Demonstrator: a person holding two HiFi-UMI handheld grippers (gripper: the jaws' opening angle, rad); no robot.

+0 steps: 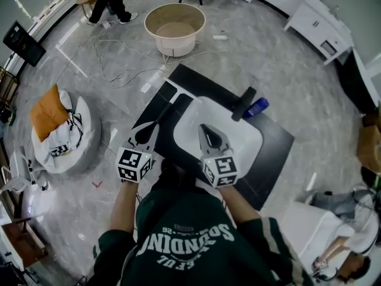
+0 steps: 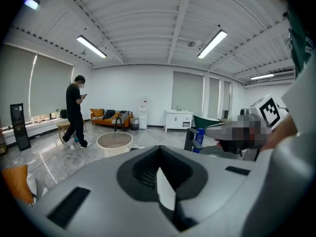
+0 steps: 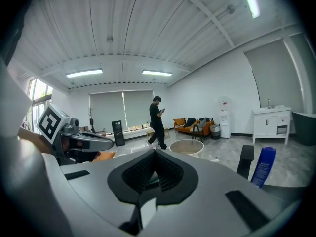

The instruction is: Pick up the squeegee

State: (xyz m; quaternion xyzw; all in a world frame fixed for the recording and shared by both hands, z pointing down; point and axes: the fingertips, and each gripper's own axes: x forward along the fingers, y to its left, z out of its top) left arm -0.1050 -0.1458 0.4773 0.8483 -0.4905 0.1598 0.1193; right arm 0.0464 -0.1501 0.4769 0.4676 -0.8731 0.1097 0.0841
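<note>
L gripper shut tight, nothing in it; R gripper shut too, empty; both over white table; black squeegee stands at far edge, just beside blue bottle, away from both.

surface: black worktop | on it: white basin | far edge: black squeegee just beside blue bottle
</note>
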